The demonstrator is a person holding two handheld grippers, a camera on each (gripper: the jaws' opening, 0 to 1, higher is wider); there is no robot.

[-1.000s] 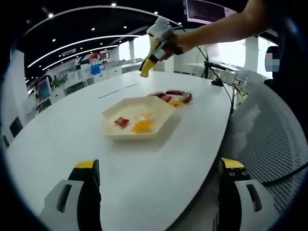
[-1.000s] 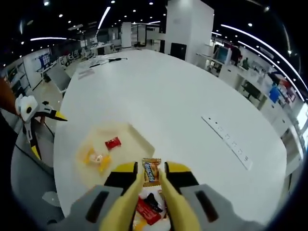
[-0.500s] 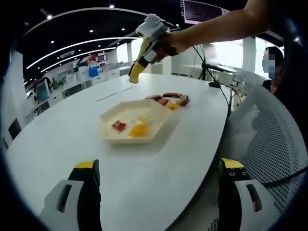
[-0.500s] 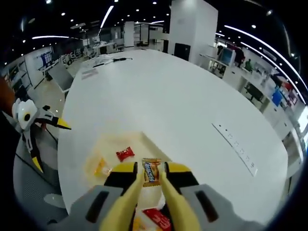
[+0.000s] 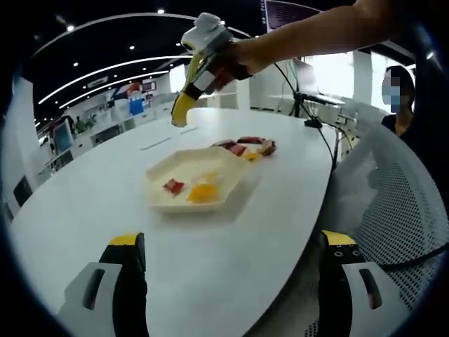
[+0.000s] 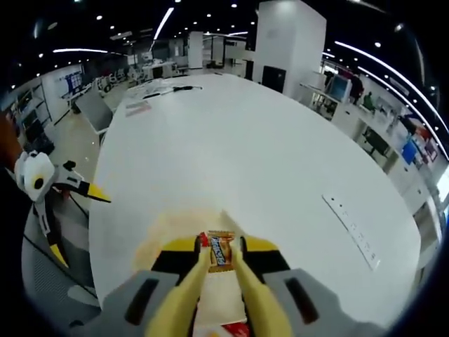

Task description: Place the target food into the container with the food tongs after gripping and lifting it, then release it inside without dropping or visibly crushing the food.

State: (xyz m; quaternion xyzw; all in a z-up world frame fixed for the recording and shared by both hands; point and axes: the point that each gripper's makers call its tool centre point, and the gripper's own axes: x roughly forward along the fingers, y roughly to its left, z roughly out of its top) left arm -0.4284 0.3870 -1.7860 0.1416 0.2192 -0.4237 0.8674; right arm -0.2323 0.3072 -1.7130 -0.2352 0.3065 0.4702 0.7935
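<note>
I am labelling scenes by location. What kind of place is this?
Probably a large open-plan office or showroom: a big white oval table with a built-in socket strip, rows of desks with monitors, and long ceiling light strips.

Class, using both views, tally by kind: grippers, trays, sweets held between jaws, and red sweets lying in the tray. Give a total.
Yellow-tipped grippers: 2 (left gripper, right gripper)
Cream hexagonal tray: 1
Orange-brown wrapped sweet held in the right gripper: 1
Red wrapped sweet in the tray: 1
Total: 5
</note>
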